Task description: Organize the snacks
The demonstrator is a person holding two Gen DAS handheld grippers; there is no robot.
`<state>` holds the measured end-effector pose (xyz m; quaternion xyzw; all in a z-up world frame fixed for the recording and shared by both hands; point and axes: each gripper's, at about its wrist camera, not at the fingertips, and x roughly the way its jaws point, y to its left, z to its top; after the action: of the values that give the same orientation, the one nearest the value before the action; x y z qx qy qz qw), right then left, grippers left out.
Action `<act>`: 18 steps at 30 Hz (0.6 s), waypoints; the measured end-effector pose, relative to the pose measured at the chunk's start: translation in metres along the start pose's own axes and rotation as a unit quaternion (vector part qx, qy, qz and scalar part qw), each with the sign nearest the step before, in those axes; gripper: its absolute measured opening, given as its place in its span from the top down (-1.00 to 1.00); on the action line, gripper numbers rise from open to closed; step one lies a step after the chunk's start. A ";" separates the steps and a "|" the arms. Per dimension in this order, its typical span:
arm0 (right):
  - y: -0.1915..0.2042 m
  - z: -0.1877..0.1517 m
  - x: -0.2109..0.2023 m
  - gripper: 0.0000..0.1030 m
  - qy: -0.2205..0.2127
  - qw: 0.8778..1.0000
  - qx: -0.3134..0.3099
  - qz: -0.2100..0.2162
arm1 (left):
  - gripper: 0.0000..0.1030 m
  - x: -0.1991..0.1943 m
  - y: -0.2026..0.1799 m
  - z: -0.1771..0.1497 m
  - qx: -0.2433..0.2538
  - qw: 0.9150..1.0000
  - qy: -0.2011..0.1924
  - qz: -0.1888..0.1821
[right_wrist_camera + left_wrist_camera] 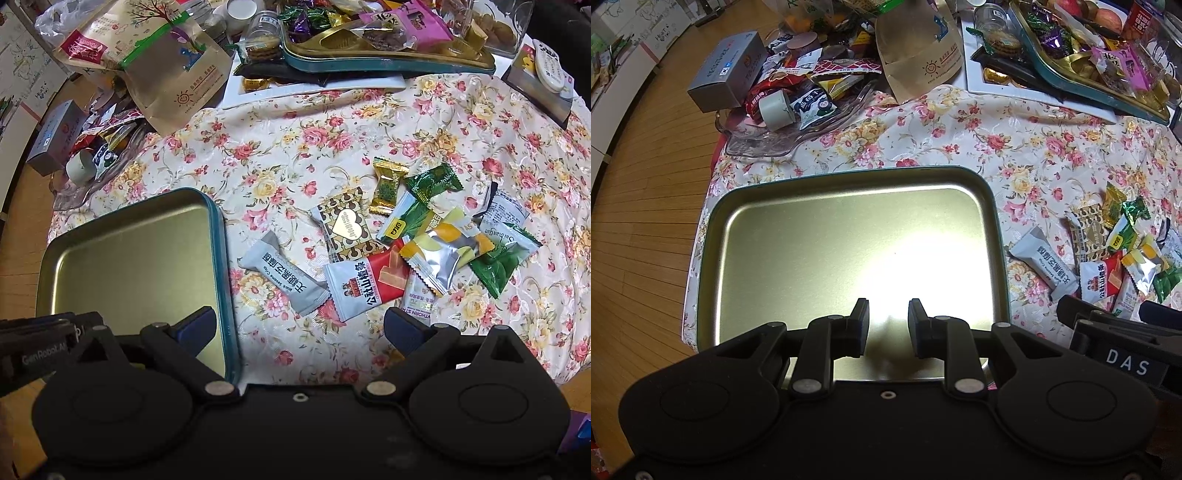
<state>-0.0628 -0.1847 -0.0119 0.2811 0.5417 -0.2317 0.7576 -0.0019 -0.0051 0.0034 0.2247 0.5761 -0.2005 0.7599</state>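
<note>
An empty gold tin tray with a teal rim (995, 221) lies on the floral cloth; it also shows at the left of the right wrist view (218, 236). My left gripper (888, 325) hovers over the tray's near part, jaws slightly apart and empty. To the tray's right lies a loose pile of wrapped snacks: a grey sesame crisp pack (282, 275), a red and white pack (365, 286), a brown heart pack (347, 229), a gold candy (386, 184), green packs (498, 258). My right gripper (299, 328) is wide open and empty, just short of the pile.
A glass dish (764, 144) with packets and a grey box (729, 70) sits at the far left. A brown paper bag (177, 77), a full teal tin of sweets (369, 62) on a white tray, jars and a remote (550, 66) crowd the back. The table edge drops to wooden floor on the left.
</note>
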 end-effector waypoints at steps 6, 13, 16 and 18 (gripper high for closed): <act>-0.009 0.000 -0.001 -0.99 0.002 1.000 0.006 -0.005 | 0.38 -0.007 -0.007 0.005 -0.001 1.000 -0.006 -0.008; -0.023 0.001 -0.004 -0.99 0.002 1.000 0.020 -0.005 | 0.38 -0.016 -0.022 0.011 0.005 1.000 -0.015 -0.019; -0.029 0.002 -0.007 -0.99 -0.002 1.000 0.027 -0.004 | 0.38 -0.018 -0.030 0.014 0.009 1.000 -0.017 -0.021; -0.034 0.003 -0.008 -0.99 -0.002 0.999 0.032 -0.004 | 0.38 -0.020 -0.037 0.016 0.012 0.999 -0.018 -0.024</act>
<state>-0.0857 -0.2114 -0.0099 0.3028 0.5335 -0.2525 0.7483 -0.0150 -0.0437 0.0225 0.2164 0.5648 -0.2292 0.7626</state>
